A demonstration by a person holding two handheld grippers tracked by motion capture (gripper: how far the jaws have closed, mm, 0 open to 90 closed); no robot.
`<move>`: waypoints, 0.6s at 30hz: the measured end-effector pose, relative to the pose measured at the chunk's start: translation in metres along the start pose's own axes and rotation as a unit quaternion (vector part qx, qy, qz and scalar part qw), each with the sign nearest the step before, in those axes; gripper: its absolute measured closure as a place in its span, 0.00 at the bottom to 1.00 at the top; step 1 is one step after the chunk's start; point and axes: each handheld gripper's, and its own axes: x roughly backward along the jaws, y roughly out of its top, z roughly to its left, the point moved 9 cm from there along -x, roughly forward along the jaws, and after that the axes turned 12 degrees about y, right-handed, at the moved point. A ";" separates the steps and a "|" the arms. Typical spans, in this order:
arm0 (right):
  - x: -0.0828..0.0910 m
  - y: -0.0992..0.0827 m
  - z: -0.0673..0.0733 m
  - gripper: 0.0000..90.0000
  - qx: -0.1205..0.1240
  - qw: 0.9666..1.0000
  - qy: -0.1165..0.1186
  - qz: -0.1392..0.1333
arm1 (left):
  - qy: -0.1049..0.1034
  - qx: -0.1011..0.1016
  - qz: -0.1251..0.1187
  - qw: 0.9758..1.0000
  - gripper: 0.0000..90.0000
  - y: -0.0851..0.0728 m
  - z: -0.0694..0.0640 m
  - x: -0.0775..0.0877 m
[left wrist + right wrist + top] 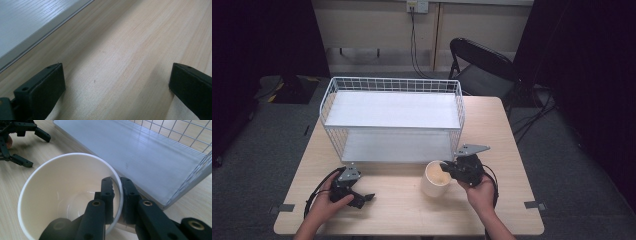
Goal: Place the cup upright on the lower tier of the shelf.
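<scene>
A cream paper cup (435, 179) stands upright on the wooden table (402, 200), just in front of the white wire shelf rack (393, 117). My right gripper (451, 170) is shut on the cup's rim (119, 192), one jaw inside the cup and one outside. The cup (62, 195) looks hollow and bare inside. My left gripper (366, 198) rests low on the table at the front left, open, with bare wood (117, 75) between its jaws. In the right gripper view the left gripper (37, 147) lies beyond the cup.
The rack has two white shelves; its lower shelf (140, 152) opens toward me right behind the cup. A black folding chair (484, 65) stands behind the table's far right corner. Tape marks (534, 205) sit near the front corners.
</scene>
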 end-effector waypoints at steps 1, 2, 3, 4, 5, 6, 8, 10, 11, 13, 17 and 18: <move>-0.001 0.001 0.000 0.91 0.001 1.000 0.000 0.000 | 0.000 0.000 0.000 1.000 0.00 0.000 0.000 0.000; -0.002 0.001 0.001 0.91 0.001 1.000 0.000 -0.001 | 0.000 0.000 0.000 1.000 0.00 0.000 0.000 0.000; -0.002 0.002 0.001 0.91 0.000 1.000 0.000 0.000 | 0.000 0.000 0.000 1.000 0.00 0.000 0.000 0.000; -0.003 0.003 0.001 0.91 0.001 1.000 0.000 -0.001 | 0.000 0.000 0.000 1.000 0.00 0.000 0.000 0.000; -0.003 0.004 0.001 0.91 0.001 1.000 0.000 0.000 | 0.000 0.000 0.000 1.000 0.00 0.000 0.000 0.000; -0.004 0.005 0.002 0.91 0.002 1.000 0.000 -0.001 | 0.000 -0.001 0.000 1.000 0.00 0.000 0.000 0.000; -0.005 0.007 0.003 0.91 0.002 1.000 -0.002 0.000 | 0.000 0.000 0.000 1.000 0.00 0.000 0.000 0.000; -0.006 0.009 0.003 0.91 0.004 1.000 -0.004 0.000 | 0.000 0.000 0.000 1.000 0.00 0.000 0.000 0.000; -0.007 0.011 0.004 0.92 0.004 1.000 -0.003 -0.002 | 0.000 0.000 0.000 1.000 0.00 0.000 0.000 0.000; -0.008 0.013 0.005 0.92 0.004 1.000 -0.002 -0.003 | 0.000 0.000 0.000 1.000 0.00 0.000 0.000 0.000; -0.010 0.017 0.007 0.92 0.006 1.000 -0.001 -0.002 | 0.000 0.000 0.000 1.000 0.00 0.000 0.000 0.000; -0.011 0.018 0.006 0.92 0.006 1.000 -0.002 -0.002 | 0.000 0.000 0.000 1.000 0.00 0.000 0.000 0.000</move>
